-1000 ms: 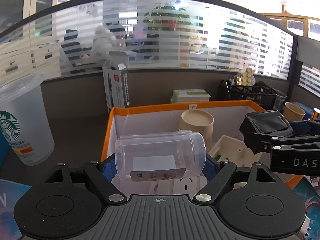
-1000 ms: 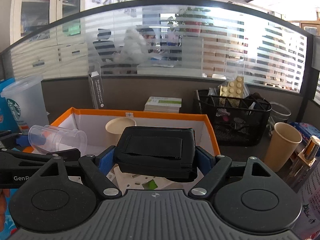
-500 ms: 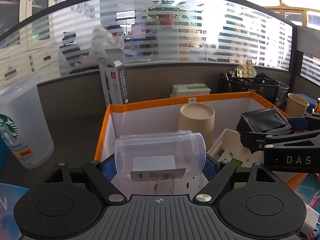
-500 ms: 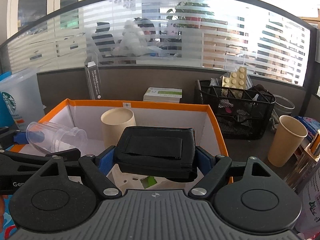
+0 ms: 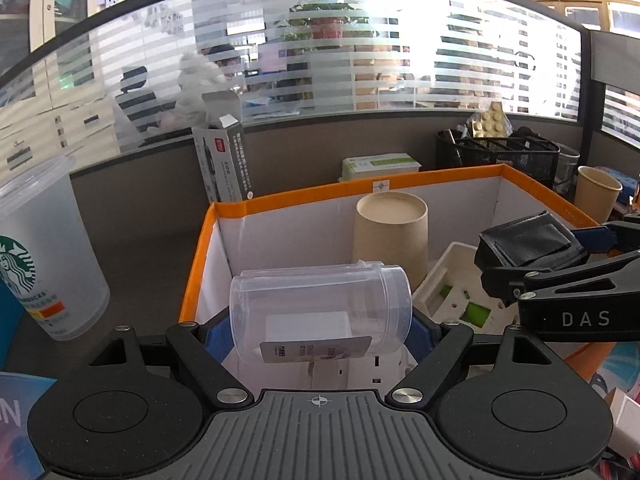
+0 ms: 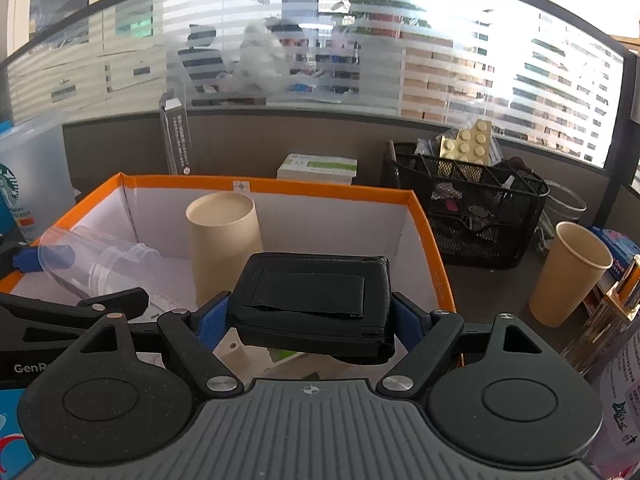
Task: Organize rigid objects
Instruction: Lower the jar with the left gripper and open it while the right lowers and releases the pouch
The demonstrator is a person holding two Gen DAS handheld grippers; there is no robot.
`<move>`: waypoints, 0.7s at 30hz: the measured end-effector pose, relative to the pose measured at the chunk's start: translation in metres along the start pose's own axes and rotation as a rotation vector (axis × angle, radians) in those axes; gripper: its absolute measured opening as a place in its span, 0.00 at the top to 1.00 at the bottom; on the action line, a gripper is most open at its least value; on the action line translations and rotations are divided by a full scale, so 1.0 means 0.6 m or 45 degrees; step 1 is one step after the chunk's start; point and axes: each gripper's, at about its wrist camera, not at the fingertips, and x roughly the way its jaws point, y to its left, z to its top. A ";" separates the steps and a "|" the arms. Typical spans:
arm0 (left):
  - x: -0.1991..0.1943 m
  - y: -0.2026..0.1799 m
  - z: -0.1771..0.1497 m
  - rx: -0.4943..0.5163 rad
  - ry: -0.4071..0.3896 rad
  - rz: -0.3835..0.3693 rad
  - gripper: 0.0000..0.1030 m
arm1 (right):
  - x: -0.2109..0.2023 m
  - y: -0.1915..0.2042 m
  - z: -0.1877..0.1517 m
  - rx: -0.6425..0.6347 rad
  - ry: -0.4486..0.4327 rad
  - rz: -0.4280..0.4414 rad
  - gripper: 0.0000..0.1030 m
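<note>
The left gripper [image 5: 320,320] is closed on a clear plastic jar [image 5: 320,308] lying sideways between its blue pads, and the right gripper [image 6: 310,320] clamps a black pouch [image 6: 312,300] the same way. Both are held above the orange-rimmed box [image 5: 280,200], which contains an upside-down paper cup [image 5: 390,236] and a white plastic part [image 5: 460,292]. Outside the box stand a Starbucks cup [image 5: 44,256], a black mesh basket [image 6: 468,208] and another paper cup [image 6: 568,272].
</note>
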 end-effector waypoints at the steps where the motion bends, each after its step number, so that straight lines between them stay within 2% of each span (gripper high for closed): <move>1: 0.001 -0.001 0.001 0.003 0.006 -0.002 0.18 | 0.001 0.000 0.001 -0.007 0.003 0.000 0.22; 14: 0.007 0.000 0.009 0.036 0.086 -0.019 0.18 | 0.021 0.015 0.010 -0.138 0.126 -0.026 0.22; 21: 0.006 0.000 0.007 0.041 0.094 -0.013 0.18 | 0.028 0.021 0.010 -0.193 0.157 -0.048 0.21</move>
